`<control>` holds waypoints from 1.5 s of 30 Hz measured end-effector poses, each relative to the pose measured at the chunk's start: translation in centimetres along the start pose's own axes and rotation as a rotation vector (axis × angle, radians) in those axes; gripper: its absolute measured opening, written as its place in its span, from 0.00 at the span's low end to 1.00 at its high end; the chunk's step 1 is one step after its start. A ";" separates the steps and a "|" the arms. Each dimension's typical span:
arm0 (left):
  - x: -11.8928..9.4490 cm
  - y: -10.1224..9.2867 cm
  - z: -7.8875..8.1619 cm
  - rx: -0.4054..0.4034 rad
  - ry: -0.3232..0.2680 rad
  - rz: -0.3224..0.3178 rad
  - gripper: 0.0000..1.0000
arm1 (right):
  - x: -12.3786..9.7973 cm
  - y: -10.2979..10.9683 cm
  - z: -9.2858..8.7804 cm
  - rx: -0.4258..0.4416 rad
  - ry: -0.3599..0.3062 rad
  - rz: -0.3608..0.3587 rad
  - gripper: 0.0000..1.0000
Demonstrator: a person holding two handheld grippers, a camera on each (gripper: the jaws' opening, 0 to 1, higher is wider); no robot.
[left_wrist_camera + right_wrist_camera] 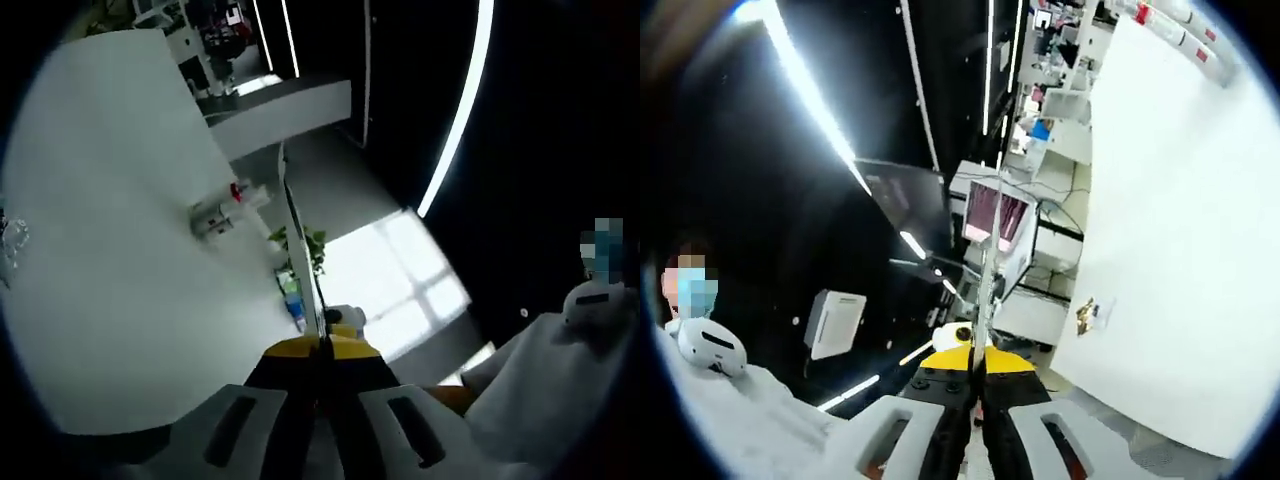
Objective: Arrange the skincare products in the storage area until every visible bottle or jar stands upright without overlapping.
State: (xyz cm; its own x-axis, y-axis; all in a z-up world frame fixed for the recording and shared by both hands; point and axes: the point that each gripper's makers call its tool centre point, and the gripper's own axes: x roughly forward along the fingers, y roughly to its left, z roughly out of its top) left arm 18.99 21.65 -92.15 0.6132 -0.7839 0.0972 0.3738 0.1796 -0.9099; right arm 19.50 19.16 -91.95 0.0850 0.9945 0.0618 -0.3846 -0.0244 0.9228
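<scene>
in the left gripper view the white table (110, 230) fills the left half, rolled hard over so the room reads sideways. near its far edge lie white tubes with a red cap (228, 208), on their sides and close against each other, so not upright yet. further along the edge are a small green plant (300, 245) and a bottle with a blue tip (292, 297), too small to tell whether it stands or lies. the left gripper (322, 375) is low in the view, its jaws closed together on nothing, well apart from the tubes. a person in white (560, 370) sits at the right.

in the right gripper view the person in white (710, 400) is at the left, then the right gripper (980, 385), jaws also pressed together and empty, then a monitor (995, 215) beyond it, and the white table (1180, 250) at the right with red-capped tubes (1180, 25) at its top edge.

the risk, as i judge it: both grippers point away from the products at a steep roll, so an approach from here could sweep the lying tubes off the near edge or knock the bottle over. no tray, box or other container is visible, so nothing can be said about contents.
</scene>
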 end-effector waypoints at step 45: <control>1.7 6.9 -0.3 0.004 0.158 0.316 0.00 | -8.0 -8.9 2.1 -1.064 0.139 -0.955 0.44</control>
State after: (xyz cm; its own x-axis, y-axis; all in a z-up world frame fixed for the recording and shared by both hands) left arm 22.42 21.36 -98.39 0.5843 -0.7713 -0.2524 0.1862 0.4301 -0.8834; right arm 24.15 11.17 -99.83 0.6328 0.5897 -0.5018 -0.7299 0.6705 -0.1325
